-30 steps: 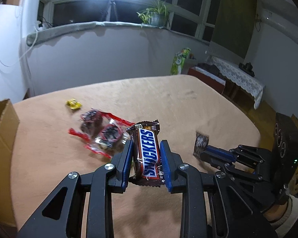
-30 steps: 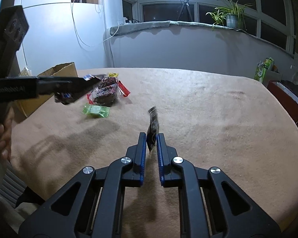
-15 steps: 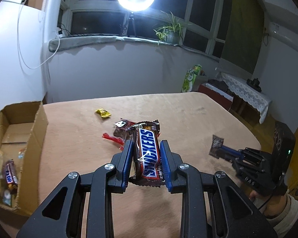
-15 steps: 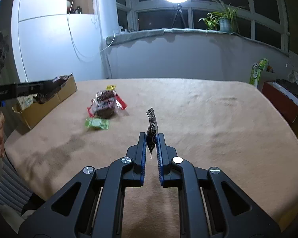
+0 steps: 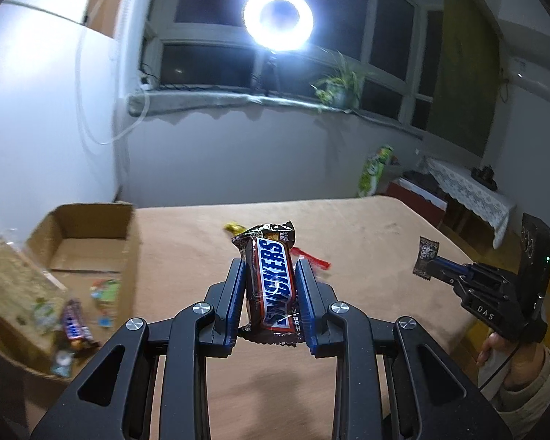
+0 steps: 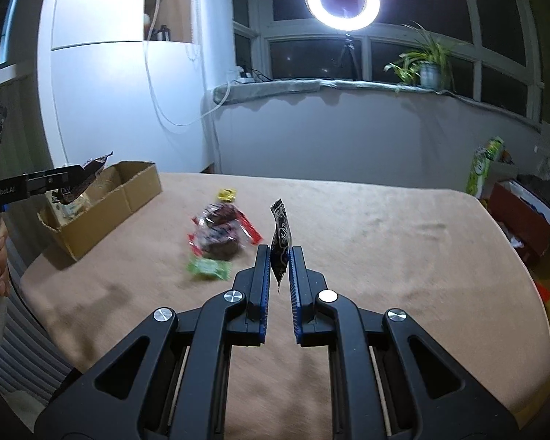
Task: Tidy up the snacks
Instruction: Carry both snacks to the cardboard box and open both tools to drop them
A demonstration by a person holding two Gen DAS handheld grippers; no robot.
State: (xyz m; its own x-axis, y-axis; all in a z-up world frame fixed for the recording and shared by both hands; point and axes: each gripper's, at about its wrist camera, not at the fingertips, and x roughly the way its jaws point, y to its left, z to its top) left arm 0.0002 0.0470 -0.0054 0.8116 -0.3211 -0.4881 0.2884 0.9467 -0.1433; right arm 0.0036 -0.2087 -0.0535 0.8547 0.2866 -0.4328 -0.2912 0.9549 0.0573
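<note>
Left wrist view: the left gripper [image 5: 271, 278] has its jaws closed onto the Snickers bar [image 5: 273, 286], pads pressed against both long edges of the wrapper. A second ago the bar hung over the middle of the bench [image 5: 366, 227] with the red-wrapped cakes just beyond it; now the cardboard box [image 5: 91, 242] fills the lower left of the frame, with a few wrapped sweets already lying in it, so the gripper has swung toward the box and, by my reading, the drop-off is close. The bar's long axis runs along the fingers, pointing forward and slightly up, label facing the camera, far end leaning a little to the right. It is clear of the bench, beside the box's open top and not yet over it. At right, the right gripper [image 5: 434, 266] carries a small dark sachet [image 5: 426, 258] in the air.

Right wrist view: the right gripper's jaws are nearly closed, pinching the sachet by its lower half. It stands upright and edge-on, long axis vertical, above the bench. The box has come nearer compared with a second ago, so this hand follows the same way. On the bench lie the red-wrapped cakes [image 6: 220, 231], a green candy [image 6: 209, 268] just in front of them, and a yellow candy [image 6: 226, 195] behind. At far left the left gripper holds the bar just above the box's near corner.
</note>
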